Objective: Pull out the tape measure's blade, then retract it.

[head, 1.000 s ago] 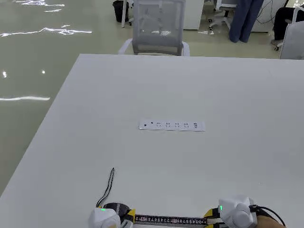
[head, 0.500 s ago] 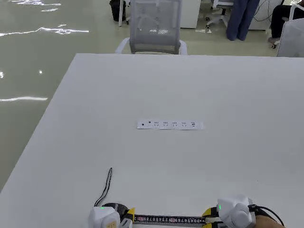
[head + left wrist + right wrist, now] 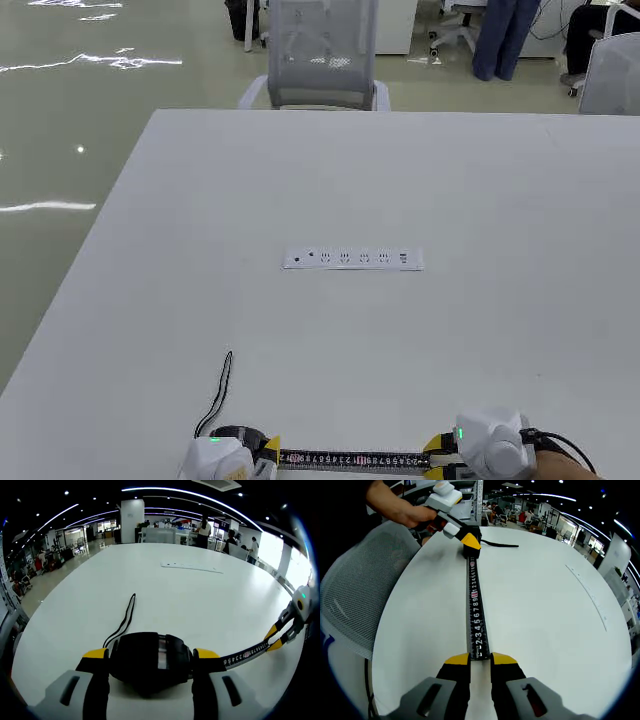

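Clamping the black case [image 3: 150, 666] from both sides, the left gripper [image 3: 150, 654] has its yellow-tipped jaws pressed against the case's flanks. The case sits on the white table [image 3: 300, 170] near its front edge. The blade [image 3: 474, 605] runs out of the case's right side in a straight line, low along the table, though I cannot tell whether it touches the top. It ends at the right gripper [image 3: 480, 658], whose jaws are closed together on the blade's free end. Black numbers on the blade read clearly in the right gripper view. In the head view the two grippers lie at the bottom edge, the left one on the left and the right one on the right, with the drawn-out blade bridging the space between them. A thin black strap [image 3: 125, 620] trails from the case and lies in a loose curve on the table, pointing away from the person. Farther out, near the table's middle, a white power strip [image 3: 353, 259] lies flat, well apart from the tape and roughly parallel to the blade. Beyond the table's far edge stands a grey mesh chair [image 3: 320, 50], close against it. In the right gripper view a hand [image 3: 405, 512] holds the left gripper, and a mesh chair back [image 3: 350, 605] shows beside the table's near edge.
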### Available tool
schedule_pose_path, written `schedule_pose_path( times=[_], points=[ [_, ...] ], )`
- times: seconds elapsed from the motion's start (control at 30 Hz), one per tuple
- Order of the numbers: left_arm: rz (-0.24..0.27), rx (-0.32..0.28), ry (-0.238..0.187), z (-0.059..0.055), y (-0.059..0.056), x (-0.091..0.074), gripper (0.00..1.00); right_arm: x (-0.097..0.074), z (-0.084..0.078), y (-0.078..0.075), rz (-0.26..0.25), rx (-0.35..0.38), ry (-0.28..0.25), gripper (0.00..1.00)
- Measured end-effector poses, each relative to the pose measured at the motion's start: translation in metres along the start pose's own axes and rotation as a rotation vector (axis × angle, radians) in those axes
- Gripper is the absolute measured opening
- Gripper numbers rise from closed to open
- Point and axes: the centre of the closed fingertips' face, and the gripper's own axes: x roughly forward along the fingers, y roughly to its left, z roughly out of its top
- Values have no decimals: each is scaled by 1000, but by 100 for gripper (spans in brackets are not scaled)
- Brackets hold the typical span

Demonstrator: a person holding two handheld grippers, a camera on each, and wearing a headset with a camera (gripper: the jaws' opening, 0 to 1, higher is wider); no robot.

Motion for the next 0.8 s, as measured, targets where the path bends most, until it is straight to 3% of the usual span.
schedule_pose_path(
  times=[0.8],
  points=[
    [-23,14,24,-1,0,-1,63,-1,0,5,12,-15,14,13]
  ],
)
